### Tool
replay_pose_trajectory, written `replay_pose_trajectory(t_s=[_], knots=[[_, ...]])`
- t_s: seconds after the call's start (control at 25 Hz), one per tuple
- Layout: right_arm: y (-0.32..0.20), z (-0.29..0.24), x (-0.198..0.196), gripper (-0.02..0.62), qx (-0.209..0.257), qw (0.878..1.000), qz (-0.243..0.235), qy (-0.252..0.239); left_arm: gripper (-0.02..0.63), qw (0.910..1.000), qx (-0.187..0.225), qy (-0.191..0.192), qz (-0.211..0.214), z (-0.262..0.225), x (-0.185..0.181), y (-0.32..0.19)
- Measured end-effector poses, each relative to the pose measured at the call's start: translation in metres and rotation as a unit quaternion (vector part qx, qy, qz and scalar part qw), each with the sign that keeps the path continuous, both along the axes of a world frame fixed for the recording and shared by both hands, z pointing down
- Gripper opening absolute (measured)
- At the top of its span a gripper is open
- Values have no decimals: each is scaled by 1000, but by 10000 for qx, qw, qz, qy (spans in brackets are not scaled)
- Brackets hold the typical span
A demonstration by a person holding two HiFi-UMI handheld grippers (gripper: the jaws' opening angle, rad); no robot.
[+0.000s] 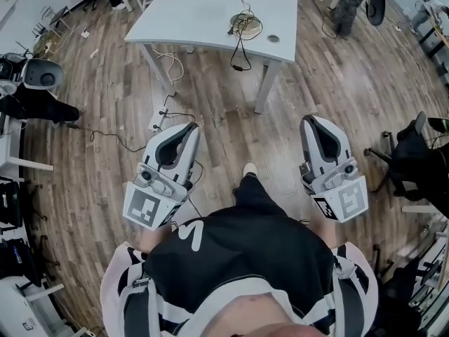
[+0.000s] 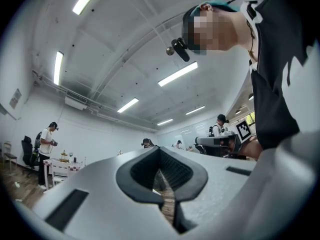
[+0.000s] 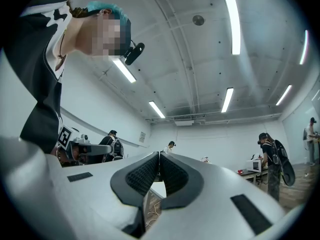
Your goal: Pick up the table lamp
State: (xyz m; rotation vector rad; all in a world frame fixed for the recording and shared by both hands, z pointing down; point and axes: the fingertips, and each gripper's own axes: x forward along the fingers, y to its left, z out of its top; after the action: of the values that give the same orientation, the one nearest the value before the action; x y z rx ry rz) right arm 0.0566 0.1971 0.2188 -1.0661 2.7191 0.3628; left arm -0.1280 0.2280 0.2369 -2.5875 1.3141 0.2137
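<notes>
Both left gripper [image 1: 189, 128] and right gripper [image 1: 313, 121] are hovering closed, empty. Table lamp [image 1: 245, 25] on the surface [image 1: 189, 16] is looking light, tippy; what seems its slim stem is inviting the hold.

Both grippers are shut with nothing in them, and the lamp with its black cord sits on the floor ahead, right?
Not quite: the head view shows the table lamp on the white table, not the floor, its black cord trailing over the edge. The left gripper and right gripper are indeed shut and empty.
</notes>
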Motion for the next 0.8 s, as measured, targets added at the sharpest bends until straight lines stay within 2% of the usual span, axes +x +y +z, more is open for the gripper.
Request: replay_pose_trajectory(t_s=[0.36, 0.8], knots=[[-106, -15, 3, 18, 65, 9994, -338, 20, 0, 9999, 119, 31, -81, -22, 23, -108], [-191, -15, 37, 18, 33, 9989, -475, 6, -1, 9998, 140, 16, -114, -22, 62, -192]])
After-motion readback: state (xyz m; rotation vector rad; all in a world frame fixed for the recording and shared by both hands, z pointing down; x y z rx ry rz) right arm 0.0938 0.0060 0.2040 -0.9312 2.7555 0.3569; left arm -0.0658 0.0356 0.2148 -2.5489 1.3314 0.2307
